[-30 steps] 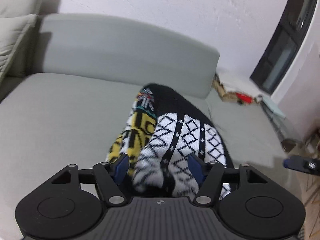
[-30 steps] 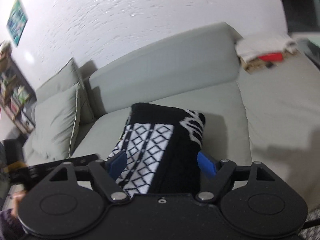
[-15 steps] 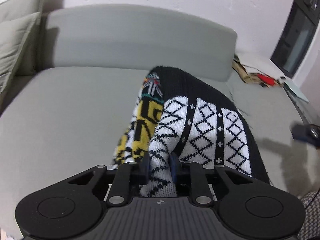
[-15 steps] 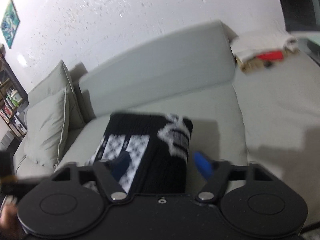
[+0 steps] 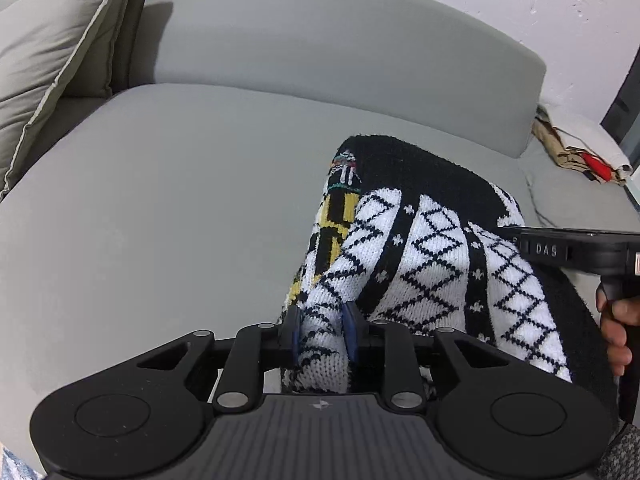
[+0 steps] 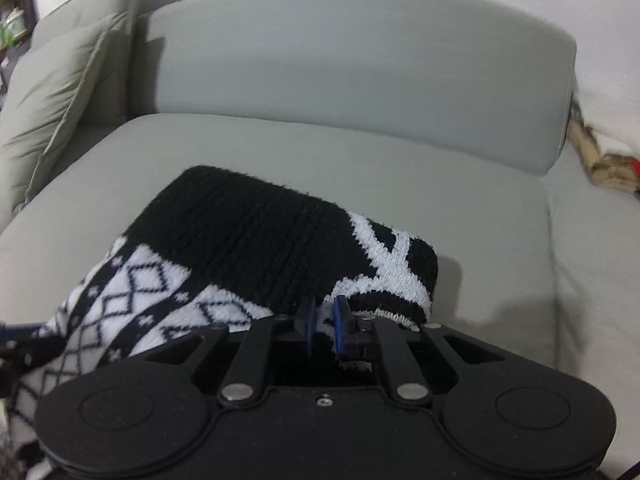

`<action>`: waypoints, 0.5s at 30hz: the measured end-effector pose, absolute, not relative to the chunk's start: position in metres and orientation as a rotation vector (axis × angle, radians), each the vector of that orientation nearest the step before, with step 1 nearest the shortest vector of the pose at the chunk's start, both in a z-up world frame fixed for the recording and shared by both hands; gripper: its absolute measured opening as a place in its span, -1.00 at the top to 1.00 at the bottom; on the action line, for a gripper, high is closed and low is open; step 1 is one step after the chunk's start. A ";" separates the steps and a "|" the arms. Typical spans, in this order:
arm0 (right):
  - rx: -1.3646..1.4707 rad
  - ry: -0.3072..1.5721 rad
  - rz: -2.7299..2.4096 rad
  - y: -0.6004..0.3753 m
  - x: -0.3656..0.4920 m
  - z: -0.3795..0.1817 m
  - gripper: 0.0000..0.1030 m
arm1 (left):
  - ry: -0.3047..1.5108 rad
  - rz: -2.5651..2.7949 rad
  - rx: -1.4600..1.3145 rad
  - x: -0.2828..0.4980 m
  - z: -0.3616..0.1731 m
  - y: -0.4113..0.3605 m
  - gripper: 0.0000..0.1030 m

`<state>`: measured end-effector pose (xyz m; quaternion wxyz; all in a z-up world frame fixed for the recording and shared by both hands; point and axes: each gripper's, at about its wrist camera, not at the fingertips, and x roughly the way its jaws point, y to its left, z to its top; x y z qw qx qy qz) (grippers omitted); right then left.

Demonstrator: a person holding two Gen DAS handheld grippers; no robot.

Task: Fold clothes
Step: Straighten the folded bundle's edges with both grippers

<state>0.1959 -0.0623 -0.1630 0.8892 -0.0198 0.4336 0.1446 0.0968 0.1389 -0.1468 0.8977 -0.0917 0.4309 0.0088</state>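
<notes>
Left gripper (image 5: 322,334) pinches the patterned knit sweater (image 5: 424,248); right gripper (image 6: 322,326), jaws just closing, nips its near-right edge on the grey sofa (image 6: 280,152).

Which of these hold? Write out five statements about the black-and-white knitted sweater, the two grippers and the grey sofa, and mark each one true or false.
1. The black-and-white knitted sweater lies on the grey sofa. True.
2. The left gripper stands wide open and empty. False: its blue fingers pinch a white-patterned fold of the sweater.
3. The right gripper is shut on the sweater's near edge. True.
4. A yellow-and-black patterned panel shows on the sweater's left side. True.
5. The grey cushions lie on top of the sweater. False: they lean at the sofa's far left, apart from it.
</notes>
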 end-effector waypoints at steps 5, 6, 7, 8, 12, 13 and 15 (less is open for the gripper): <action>0.017 0.860 0.317 -0.079 0.182 -0.143 0.82 | 0.864 -0.017 -0.197 0.079 -0.143 0.143 0.52; 0.019 0.840 0.323 -0.085 0.175 -0.135 0.82 | 0.856 -0.033 -0.215 0.073 -0.139 0.147 0.52; 0.023 0.822 0.329 -0.093 0.167 -0.126 0.79 | 0.837 -0.038 -0.216 0.067 -0.131 0.149 0.51; 0.030 0.802 0.333 -0.102 0.157 -0.116 0.77 | 0.816 -0.041 -0.214 0.060 -0.121 0.150 0.54; 0.083 0.761 0.367 -0.138 0.122 -0.087 0.69 | 0.707 -0.084 -0.209 0.046 -0.084 0.149 0.62; 0.100 0.773 0.375 -0.141 0.115 -0.083 0.69 | 0.686 -0.100 -0.212 0.050 -0.076 0.147 0.62; 0.127 0.797 0.424 -0.147 0.101 -0.079 0.69 | 0.661 -0.129 -0.209 0.063 -0.069 0.137 0.62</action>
